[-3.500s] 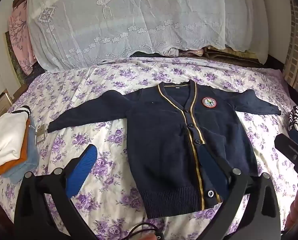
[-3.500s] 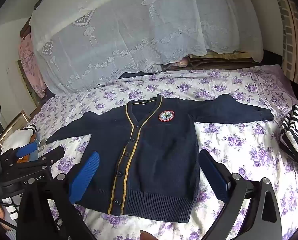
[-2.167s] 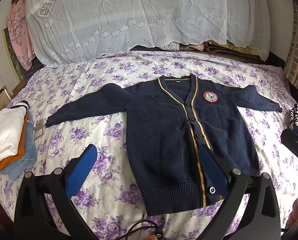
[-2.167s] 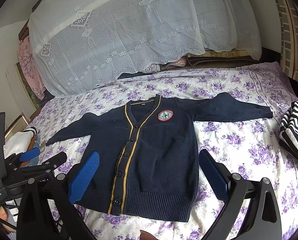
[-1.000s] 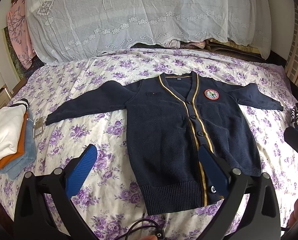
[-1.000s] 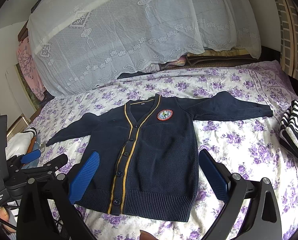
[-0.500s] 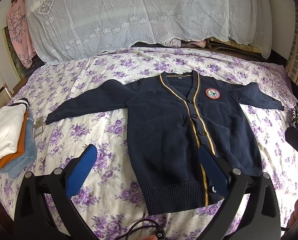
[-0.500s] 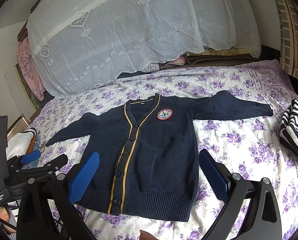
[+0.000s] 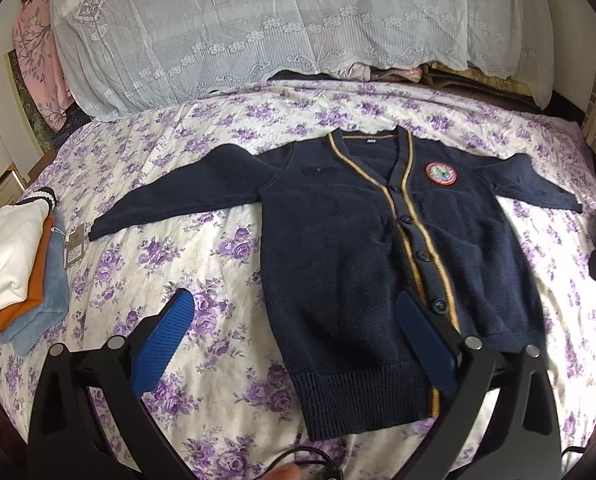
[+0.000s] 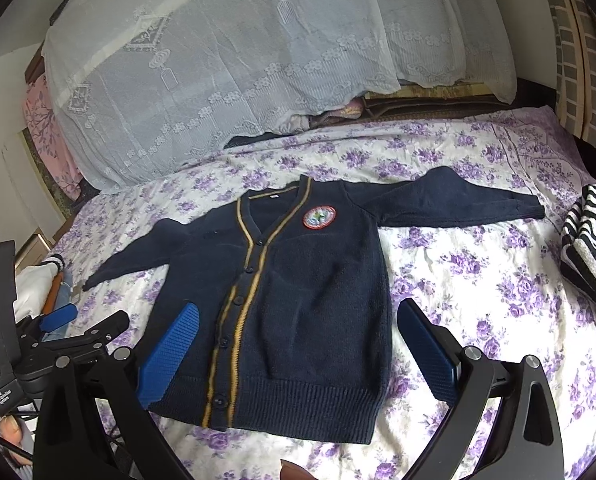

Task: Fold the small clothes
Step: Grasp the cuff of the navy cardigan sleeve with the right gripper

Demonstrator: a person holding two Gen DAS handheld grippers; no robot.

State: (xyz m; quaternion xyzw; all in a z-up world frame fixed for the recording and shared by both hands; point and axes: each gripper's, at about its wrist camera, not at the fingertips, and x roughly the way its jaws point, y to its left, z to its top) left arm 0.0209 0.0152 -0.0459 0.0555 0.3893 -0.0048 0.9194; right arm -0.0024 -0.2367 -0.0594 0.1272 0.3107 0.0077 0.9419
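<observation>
- The navy cardigan (image 9: 377, 248) lay face up and buttoned in the middle of the floral bedsheet (image 9: 170, 256), both sleeves spread wide; no fold had been made, so the task looked to be at its very start.
- By my judgement, the next move called for reaching a sleeve cuff or side hem and carrying it across the body.
- The left gripper (image 9: 294, 328) hovered above the hem, its 2 fingers spread wide, holding and touching nothing.
- The right gripper (image 10: 294, 340) stood likewise wide apart and empty over the hem.
- A stack of folded clothes (image 9: 14, 264) sat well apart at the sheet's edge.
</observation>
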